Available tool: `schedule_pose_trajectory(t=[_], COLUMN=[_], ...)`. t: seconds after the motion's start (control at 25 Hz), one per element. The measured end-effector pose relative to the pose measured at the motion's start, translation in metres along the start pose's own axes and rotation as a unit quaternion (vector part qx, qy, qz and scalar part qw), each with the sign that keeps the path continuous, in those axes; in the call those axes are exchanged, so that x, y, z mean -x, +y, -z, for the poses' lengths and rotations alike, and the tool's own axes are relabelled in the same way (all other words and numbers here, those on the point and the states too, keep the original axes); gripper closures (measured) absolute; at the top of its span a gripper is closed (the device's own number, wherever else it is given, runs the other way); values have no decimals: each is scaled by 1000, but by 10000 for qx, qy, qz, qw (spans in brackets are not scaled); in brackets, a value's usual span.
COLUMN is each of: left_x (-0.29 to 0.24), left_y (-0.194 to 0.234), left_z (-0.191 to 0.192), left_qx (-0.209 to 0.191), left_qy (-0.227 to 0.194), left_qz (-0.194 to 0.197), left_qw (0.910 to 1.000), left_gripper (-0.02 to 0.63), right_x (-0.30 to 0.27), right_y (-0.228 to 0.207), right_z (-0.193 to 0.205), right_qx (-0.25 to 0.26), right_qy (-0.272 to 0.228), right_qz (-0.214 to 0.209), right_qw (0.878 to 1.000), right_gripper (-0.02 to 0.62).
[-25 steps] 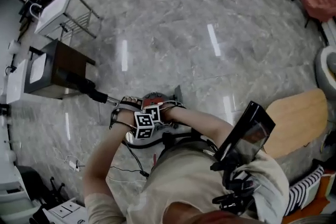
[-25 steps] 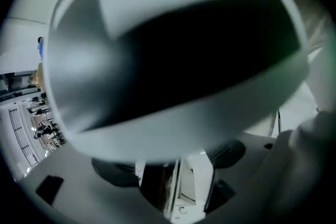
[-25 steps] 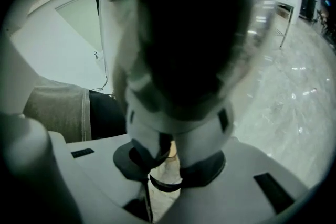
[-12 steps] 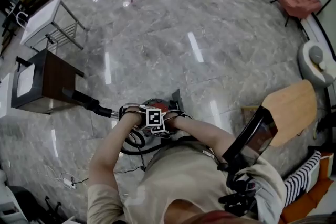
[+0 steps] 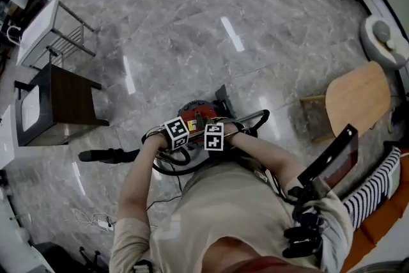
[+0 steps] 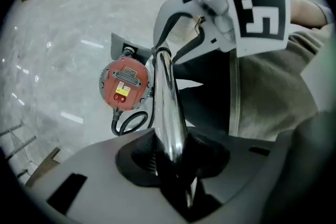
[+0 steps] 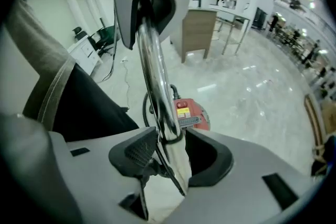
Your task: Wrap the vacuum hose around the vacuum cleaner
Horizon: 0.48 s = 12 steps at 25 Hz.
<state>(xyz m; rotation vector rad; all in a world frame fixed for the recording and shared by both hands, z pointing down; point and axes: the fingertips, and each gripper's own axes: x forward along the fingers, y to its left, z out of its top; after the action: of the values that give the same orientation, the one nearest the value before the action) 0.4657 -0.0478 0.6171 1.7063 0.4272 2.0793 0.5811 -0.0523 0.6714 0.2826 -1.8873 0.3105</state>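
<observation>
Chrome wand, black at its left end, runs across both tools. Left tool has just closed and is clamped on it. Beneath, on the floor, stands the round red vacuum cleaner, with the black hose looped against its near side. Right tool has just been opening, its pads loosely astride the wand. Glossy grey marble floor all round; dark cabinet at left, pale wooden seat at right.

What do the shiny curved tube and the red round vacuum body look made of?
The shiny curved tube is likely chromed metal: mirror-bright, with sharp reflections along it. The red round vacuum body is probably moulded plastic, with a duller sheen, though that is less certain.
</observation>
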Motion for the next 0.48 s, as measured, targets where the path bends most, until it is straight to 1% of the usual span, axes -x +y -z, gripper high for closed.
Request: schedule_pose_trajectory(t=[0.08,0.12,0.16,0.2,0.28,0.36,0.44,0.48], left_x=[-11,-15,-20,-25,-40,-54,-63,-66], left_y=[6,9,11,12,9,4,-2,-4], left_z=[1,2,5,9,15,18,18,17], left_qx=[180,267,353,439,600,728,855,929], left_qy=[-85,-133,-181,-230,-329,-423,-498,-526], left_qz=[-6,5,32,76,197,302,370,400], left_qw=[9998,9996,9992,9987,9975,9960,9944,9935], left_gripper=[485,485,485,485,485,485,485,485], right_x=[18,29,39,48,62,69,64,61], right_y=[-11,-17,-20,-20,-11,5,30,40], right_z=[21,35,51,69,101,125,143,148], right_qx=[-624,-1036,-1509,-2018,-2933,-3519,-4005,-4241], right_qy=[-338,-493,-619,-716,-875,-981,-1007,-1072], right_qz=[353,489,554,546,420,214,-256,-496], right_qw=[9969,9922,9851,9753,9511,9307,9104,8979], right_gripper=[440,440,440,440,440,440,442,442])
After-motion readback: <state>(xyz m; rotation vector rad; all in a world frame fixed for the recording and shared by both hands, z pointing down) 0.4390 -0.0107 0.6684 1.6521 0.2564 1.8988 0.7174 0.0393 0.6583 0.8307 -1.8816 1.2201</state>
